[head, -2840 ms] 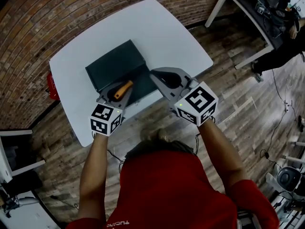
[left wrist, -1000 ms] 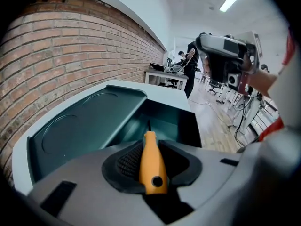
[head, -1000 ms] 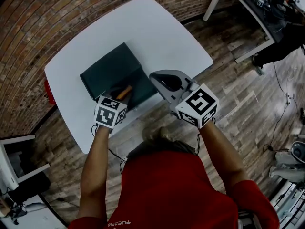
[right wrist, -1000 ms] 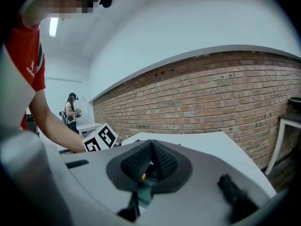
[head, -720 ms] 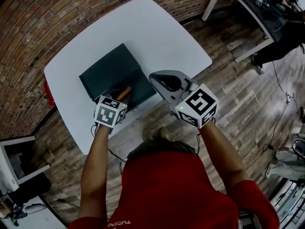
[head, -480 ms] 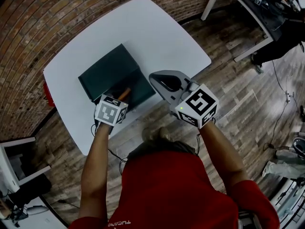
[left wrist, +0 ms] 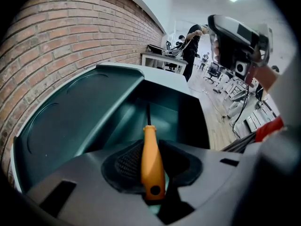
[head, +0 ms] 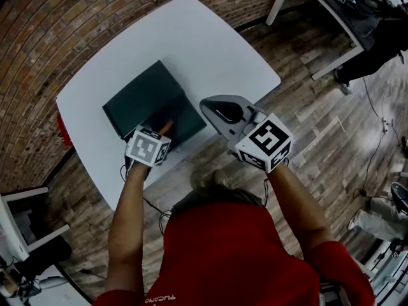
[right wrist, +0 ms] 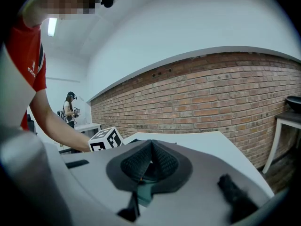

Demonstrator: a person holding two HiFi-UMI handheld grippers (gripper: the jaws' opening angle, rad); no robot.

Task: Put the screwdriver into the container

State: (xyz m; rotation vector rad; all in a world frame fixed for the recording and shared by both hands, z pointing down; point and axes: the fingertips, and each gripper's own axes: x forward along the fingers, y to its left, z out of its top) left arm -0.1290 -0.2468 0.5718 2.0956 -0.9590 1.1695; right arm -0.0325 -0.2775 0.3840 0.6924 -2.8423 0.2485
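A dark green container (head: 141,99) lies open on the white table (head: 210,43). My left gripper (head: 160,131) hangs over its near right part and is shut on a screwdriver (head: 167,127) with an orange handle. In the left gripper view the handle (left wrist: 150,147) sits between the pads, and the thin dark shaft points down into the container's hollow (left wrist: 160,117). My right gripper (head: 209,105) hovers to the right, near the table's front edge. Its pads (right wrist: 162,164) are pressed together with nothing between them.
A brick wall (head: 76,18) runs behind the table. A red object (head: 61,123) sits at the table's left edge. A second table (head: 338,11) and a person stand at the far right on the wooden floor (head: 319,120).
My left gripper has tipped forward and moved a little further over the container with the screwdriver, so less of the orange handle shows from above. The right gripper has stayed in place.
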